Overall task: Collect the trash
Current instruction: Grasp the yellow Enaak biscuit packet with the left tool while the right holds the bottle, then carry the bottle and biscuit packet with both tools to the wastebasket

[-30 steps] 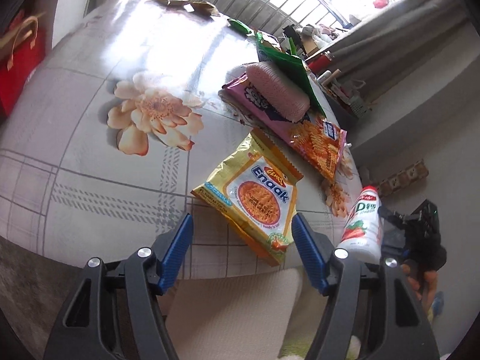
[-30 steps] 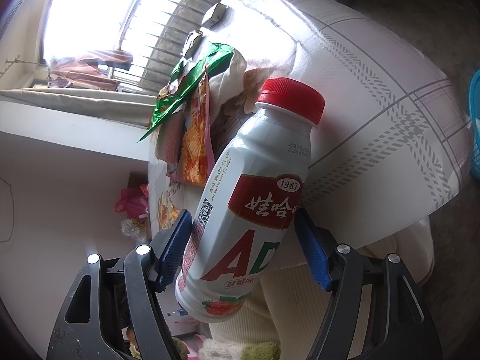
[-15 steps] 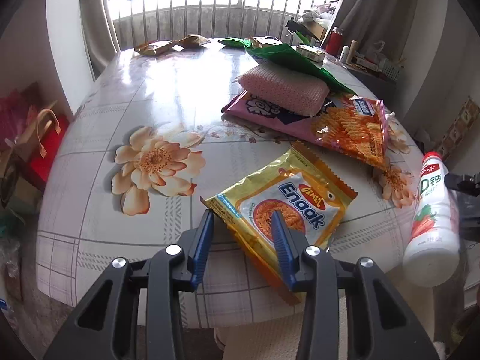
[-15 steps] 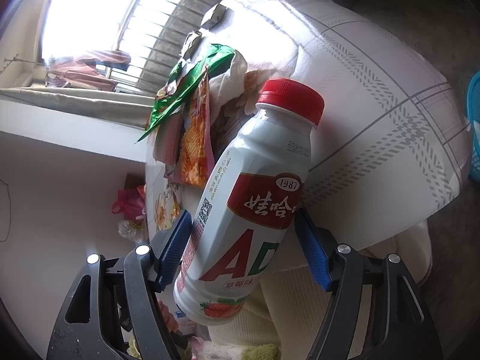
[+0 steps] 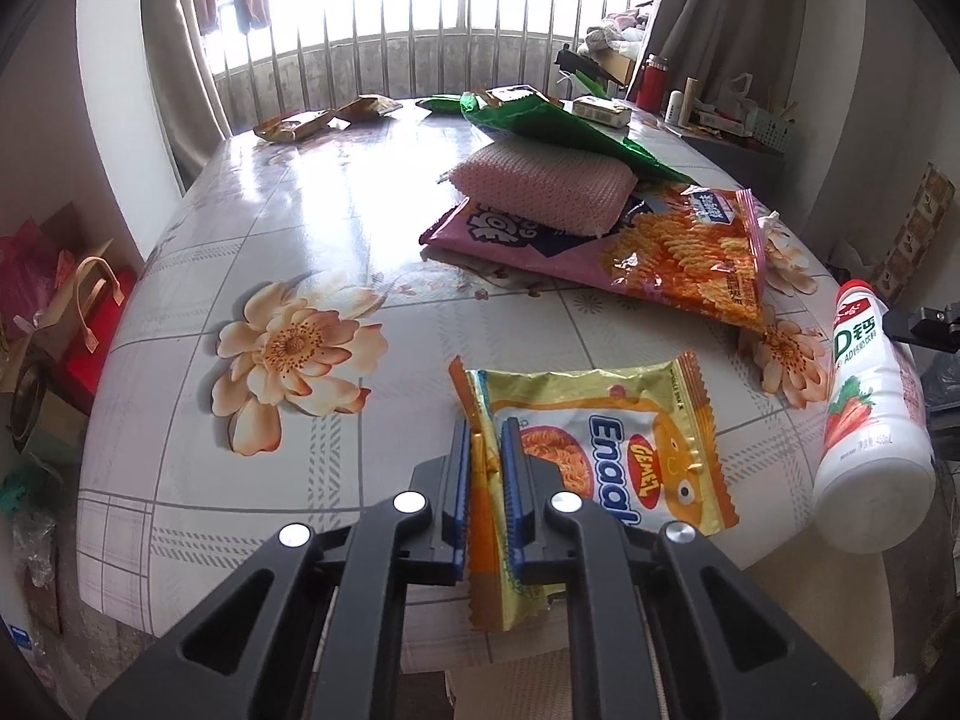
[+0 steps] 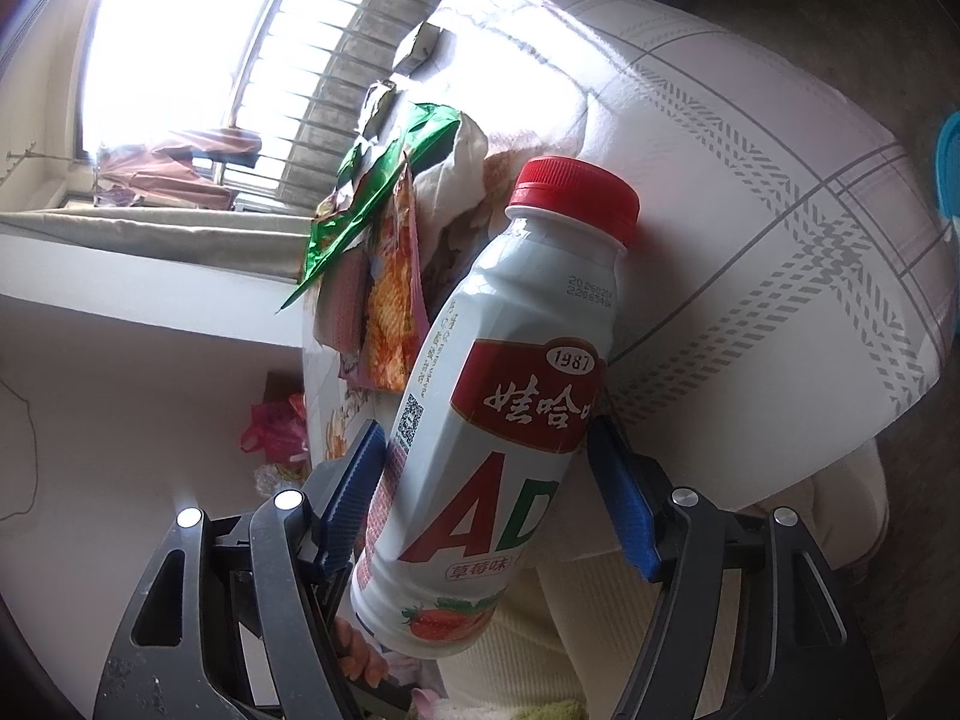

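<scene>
A yellow Enaak noodle packet (image 5: 624, 456) lies near the front edge of the flowered table (image 5: 270, 228). My left gripper (image 5: 485, 432) has its jaws closing, and the blue pads pinch the packet's crumpled left edge between them. A white drink bottle (image 6: 528, 360) with a red cap is tilted in the air beside the table's edge, with my right gripper (image 6: 486, 427) shut on its lower body. The left wrist view shows the same bottle (image 5: 864, 420) at the far right.
A pink and orange snack bag (image 5: 678, 246) lies mid-table under a pink knitted pad (image 5: 540, 186) and a green wrapper (image 5: 558, 126). Small brown wrappers (image 5: 300, 123) sit at the far edge. Bags (image 5: 90, 324) stand on the floor at left. A blue bin rim (image 6: 948, 162) shows at right.
My left gripper rolled level, shifted to the noodle packet's left edge, and its jaws went from wide open to pinching that edge. The right gripper and bottle stayed still.
</scene>
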`<state>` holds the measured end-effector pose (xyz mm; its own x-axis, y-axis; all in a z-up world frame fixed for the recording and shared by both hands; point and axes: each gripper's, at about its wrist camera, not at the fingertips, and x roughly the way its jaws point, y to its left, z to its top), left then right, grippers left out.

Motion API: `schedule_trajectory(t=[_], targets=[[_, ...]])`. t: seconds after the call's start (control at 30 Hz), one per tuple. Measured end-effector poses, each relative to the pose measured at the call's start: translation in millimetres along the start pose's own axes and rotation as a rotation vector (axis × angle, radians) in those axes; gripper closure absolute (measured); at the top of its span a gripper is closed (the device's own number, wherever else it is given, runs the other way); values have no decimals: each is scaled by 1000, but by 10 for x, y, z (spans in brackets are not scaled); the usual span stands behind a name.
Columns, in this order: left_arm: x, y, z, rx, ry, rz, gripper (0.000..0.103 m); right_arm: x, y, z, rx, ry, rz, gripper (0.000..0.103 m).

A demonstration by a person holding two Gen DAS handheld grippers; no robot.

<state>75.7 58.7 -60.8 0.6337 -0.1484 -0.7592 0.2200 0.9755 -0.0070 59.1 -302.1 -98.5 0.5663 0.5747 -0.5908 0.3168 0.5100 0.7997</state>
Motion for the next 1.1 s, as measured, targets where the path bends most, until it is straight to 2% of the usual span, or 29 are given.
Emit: schedule_trajectory(t=[0.43,0.5,0.73,0.97,1.1], targets=[[-144,-36,69,5,-29,-19,95,-182,-52,-14,-7,-20,40,44],[-162,-50,81,10,-35,-19,95,-188,-35,-26,-22,-24,14,45],[-182,-80,96,22,-39,-24,95,-189,165,-34,-174,-27,-168,43],[-195,-122,113,28,-44,-34,95,-3,140,104,-132,-13,-204,39],[-212,-122,123,26,-49,-36,95,-8,151,103,-133,-37,-208,44]])
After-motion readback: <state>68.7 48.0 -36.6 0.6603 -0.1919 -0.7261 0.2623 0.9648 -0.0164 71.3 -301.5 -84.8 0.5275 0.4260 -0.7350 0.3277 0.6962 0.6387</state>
